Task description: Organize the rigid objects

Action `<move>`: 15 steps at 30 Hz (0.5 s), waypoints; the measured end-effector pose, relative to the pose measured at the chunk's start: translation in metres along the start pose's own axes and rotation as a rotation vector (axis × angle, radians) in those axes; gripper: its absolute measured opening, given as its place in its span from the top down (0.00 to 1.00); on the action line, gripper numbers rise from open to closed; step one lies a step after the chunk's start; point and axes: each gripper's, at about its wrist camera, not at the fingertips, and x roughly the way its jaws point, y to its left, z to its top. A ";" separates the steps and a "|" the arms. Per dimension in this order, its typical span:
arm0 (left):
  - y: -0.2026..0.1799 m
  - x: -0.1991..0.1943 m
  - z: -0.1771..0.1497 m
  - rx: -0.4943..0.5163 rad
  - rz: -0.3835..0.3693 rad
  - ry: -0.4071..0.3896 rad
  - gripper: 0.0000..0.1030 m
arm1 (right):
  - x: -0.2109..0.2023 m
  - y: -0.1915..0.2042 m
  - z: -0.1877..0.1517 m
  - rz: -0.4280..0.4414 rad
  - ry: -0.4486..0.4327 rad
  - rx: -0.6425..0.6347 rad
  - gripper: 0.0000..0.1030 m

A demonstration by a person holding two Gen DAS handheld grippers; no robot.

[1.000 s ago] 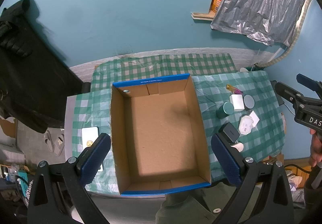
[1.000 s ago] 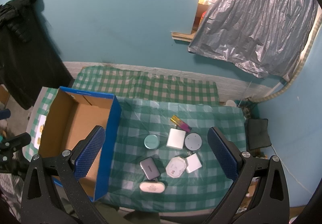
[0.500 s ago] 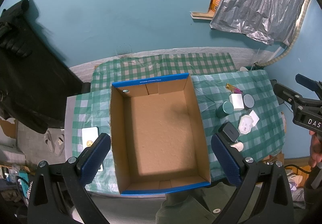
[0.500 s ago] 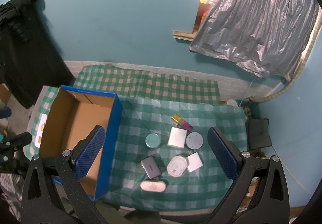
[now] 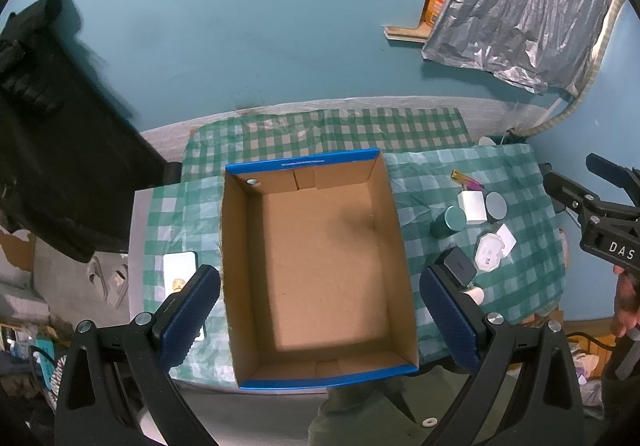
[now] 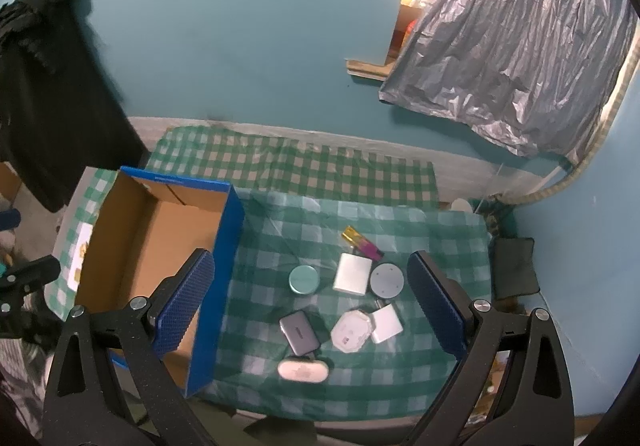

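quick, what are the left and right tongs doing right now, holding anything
Left tongs: open, empty, above the cardboard box.
Right tongs: open, empty, above the small items.

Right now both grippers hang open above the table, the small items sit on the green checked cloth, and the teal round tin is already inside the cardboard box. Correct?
Not quite. The cardboard box holds nothing, as the left wrist view shows. The teal round tin sits on the green checked cloth with the other small items, beside the box, as the right wrist view shows. The left gripper and right gripper do hang open.
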 end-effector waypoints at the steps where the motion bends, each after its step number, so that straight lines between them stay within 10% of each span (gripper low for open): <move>1: 0.001 0.001 0.000 -0.001 0.000 0.002 0.02 | 0.000 0.000 0.000 0.000 0.000 0.001 0.06; 15: 0.009 0.013 0.001 -0.012 -0.007 0.036 0.02 | 0.008 -0.004 -0.004 0.037 0.008 0.004 0.06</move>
